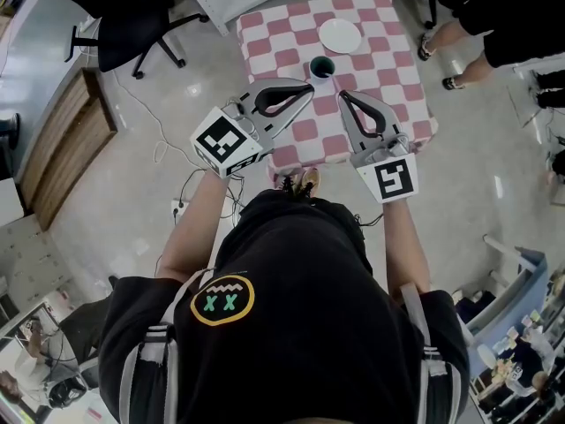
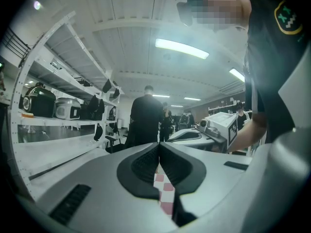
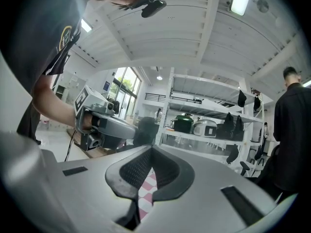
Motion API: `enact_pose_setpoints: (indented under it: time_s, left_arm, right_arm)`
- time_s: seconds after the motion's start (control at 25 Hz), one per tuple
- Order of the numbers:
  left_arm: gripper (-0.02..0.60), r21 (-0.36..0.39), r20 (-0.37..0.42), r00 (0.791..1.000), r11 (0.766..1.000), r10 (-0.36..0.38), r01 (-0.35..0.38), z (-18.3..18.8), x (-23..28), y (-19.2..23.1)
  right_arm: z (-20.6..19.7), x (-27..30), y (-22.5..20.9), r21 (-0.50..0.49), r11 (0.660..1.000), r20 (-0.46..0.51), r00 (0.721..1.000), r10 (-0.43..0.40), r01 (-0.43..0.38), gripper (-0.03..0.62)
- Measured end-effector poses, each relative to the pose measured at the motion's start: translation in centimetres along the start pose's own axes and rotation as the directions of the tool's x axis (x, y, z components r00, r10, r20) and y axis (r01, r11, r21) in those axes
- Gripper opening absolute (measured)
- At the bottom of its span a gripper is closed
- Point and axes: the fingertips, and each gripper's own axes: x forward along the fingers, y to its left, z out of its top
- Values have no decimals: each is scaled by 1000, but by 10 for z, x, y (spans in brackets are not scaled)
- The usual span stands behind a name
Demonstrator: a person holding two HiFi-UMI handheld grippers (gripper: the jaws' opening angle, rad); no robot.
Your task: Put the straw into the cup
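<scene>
Nearest to me, both hands are held level over the near edge of the checked worktop [image 1: 388, 69]. The left tongs [image 1: 309, 85] are pressed fully together with nothing between them, and their own view shows only the pink-and-white cloth below the closed tips. The right tongs [image 1: 342, 95] are closed and empty in the same way. Just beyond the two tips stands the cup [image 1: 322, 66], white outside and dark inside, upright and open at the top. A little past it lies a white round disc [image 1: 340, 35], which could be a plate or a lid. I cannot find the straw in any view, so I judge it is hidden under the tongs or lies outside the pictures. I expect the straw to be very light, thin, smooth and easy to flatten, so I would pinch it gently around the middle, leaving the lower end free to drop into the cup. The cup looks light too, and a sideways nudge could tip it. Farther off, a black office chair [image 1: 124, 25] stands on the floor, and shelves [image 3: 204, 125] carry kitchen appliances.
</scene>
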Motion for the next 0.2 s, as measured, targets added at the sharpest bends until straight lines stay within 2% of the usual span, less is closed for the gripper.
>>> enact_pose_setpoints:
  time_s: [0.2]
  left_arm:
    - [18, 2, 2, 1000, 1000, 3, -3, 1, 1, -1]
  right_arm:
    - [2, -2, 0, 4, 1000, 1, 1000, -4, 4, 20]
